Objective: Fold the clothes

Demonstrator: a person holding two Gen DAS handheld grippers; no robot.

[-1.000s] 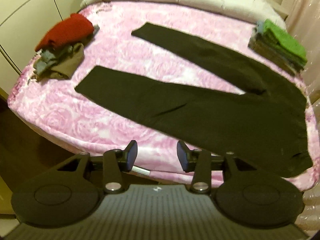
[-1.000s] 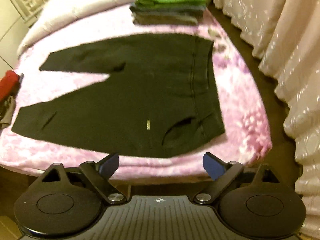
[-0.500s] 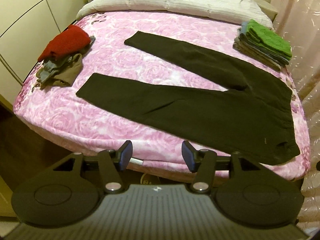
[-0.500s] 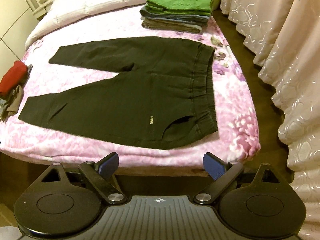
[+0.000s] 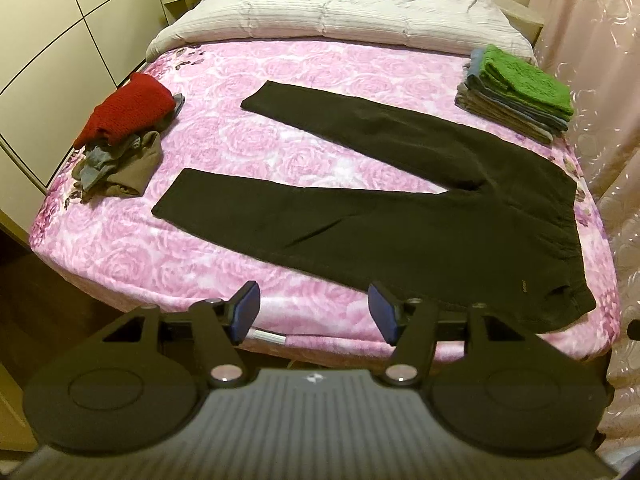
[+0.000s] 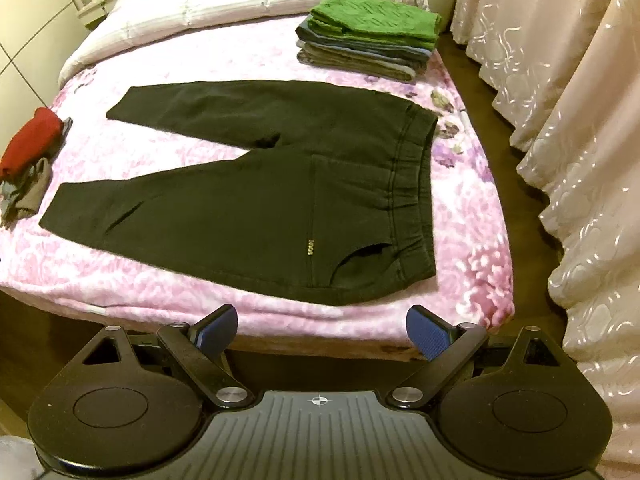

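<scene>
Black trousers (image 5: 400,216) lie flat on the pink flowered bed (image 5: 240,80), legs spread apart toward the left, waistband at the right. In the right wrist view the trousers (image 6: 260,200) show the waistband and a pocket opening near the bed's front edge. My left gripper (image 5: 314,314) is open and empty, held back from the front edge of the bed. My right gripper (image 6: 320,330) is wide open and empty, also off the bed's front edge, in front of the waistband end.
A loose heap of clothes with a red sweater (image 5: 124,114) on top lies at the bed's left side. A folded stack topped with a green towel (image 5: 520,80) sits at the back right. A white quilt (image 5: 340,4) covers the far end. Curtains (image 6: 580,120) hang on the right.
Both grippers have pulled back and up from the bed, so more of the bed is in view. The left gripper's fingers have opened wider. The trousers have not moved.
</scene>
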